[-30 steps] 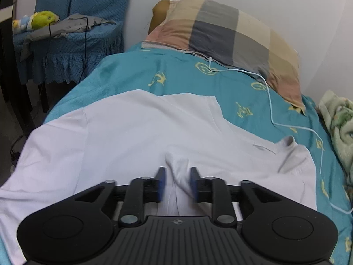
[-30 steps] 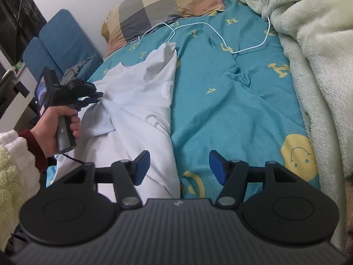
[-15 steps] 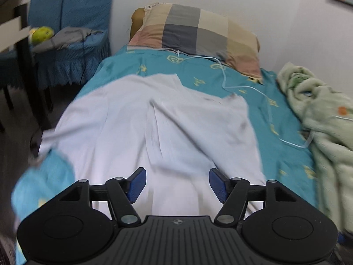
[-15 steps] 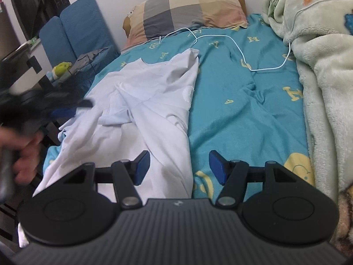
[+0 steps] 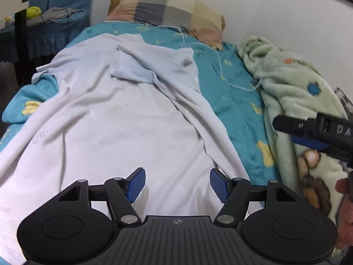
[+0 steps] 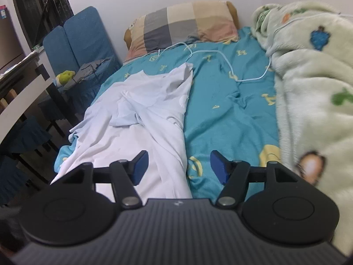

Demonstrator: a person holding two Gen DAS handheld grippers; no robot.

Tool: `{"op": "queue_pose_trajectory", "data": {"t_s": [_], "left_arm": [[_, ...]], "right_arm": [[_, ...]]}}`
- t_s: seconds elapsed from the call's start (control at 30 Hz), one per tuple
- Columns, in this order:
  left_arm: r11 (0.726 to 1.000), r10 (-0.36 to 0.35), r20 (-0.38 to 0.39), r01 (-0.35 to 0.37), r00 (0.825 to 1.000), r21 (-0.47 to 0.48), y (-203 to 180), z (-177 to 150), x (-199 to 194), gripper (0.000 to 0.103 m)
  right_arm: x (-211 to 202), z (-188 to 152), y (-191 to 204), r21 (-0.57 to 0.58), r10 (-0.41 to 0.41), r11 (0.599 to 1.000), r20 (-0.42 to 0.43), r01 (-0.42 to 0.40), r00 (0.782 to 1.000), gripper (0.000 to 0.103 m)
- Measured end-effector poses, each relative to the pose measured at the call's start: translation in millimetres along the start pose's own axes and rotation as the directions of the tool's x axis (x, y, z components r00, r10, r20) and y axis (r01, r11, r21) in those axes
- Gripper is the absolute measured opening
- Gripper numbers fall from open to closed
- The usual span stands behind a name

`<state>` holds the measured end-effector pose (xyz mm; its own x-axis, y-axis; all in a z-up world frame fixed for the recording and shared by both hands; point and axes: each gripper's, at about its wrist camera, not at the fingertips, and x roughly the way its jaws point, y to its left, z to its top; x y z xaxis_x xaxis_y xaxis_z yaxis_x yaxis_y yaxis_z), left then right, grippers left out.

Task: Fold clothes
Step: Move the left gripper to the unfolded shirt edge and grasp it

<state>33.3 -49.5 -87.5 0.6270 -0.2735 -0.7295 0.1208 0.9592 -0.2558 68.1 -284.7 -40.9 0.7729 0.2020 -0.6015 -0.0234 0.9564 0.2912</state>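
Left wrist view: the left hand-held gripper (image 5: 177, 185) hangs over the near hem of the white shirt (image 5: 123, 114), jaws apart, nothing between them. The shirt lies lengthwise on the bed (image 5: 238, 101), 1 sleeve (image 5: 134, 68) already folded across its chest. The next pinch, I judge, should take the hem corner cleanly, through a single layer.

Right wrist view: the right hand-held gripper (image 6: 178, 165) has its jaws opening, empty, straddling the shirt's right edge (image 6: 176, 119) and teal sheet. It should take the matching corner, so both rise together and creases stay straight, clear of the white cable (image 6: 229, 66).
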Motion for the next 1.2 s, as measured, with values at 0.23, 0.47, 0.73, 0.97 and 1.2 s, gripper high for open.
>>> {"op": "queue_pose_trajectory", "data": {"t_s": [0.23, 0.47, 0.73, 0.97, 1.2], "left_arm": [[0.997, 0.009, 0.021, -0.011, 1.000, 0.083, -21.6, -10.0, -9.2, 0.079], [0.993, -0.005, 0.019, 0.003, 1.000, 0.120, -29.4, -11.6, -9.9, 0.081], [0.989, -0.010, 0.009, 0.009, 1.000, 0.145, -32.4, -12.0, -5.6, 0.082], [0.986, -0.068, 0.020, 0.064, 0.997, 0.156, -37.6, -17.7, -4.1, 0.082], [0.958, -0.171, -0.037, 0.175, 0.985, 0.226, -73.7, -40.7, 11.1, 0.078]], "right_arm": [[-30.2, -22.8, -0.8, 0.003, -0.014, 1.000, 0.006, 0.014, 1.000, 0.080], [-33.0, -22.7, 0.7, 0.001, -0.032, 0.999, 0.021, 0.032, 0.999, 0.080], [-27.1, -22.0, 1.0, 0.003, -0.029, 1.000, 0.015, 0.029, 0.999, 0.080], [-36.3, -14.5, -5.2, 0.031, -0.041, 0.999, 0.058, 0.039, 0.997, 0.080], [-58.5, -3.7, -24.7, 0.088, -0.079, 0.994, 0.138, 0.067, 0.987, 0.080]]}}
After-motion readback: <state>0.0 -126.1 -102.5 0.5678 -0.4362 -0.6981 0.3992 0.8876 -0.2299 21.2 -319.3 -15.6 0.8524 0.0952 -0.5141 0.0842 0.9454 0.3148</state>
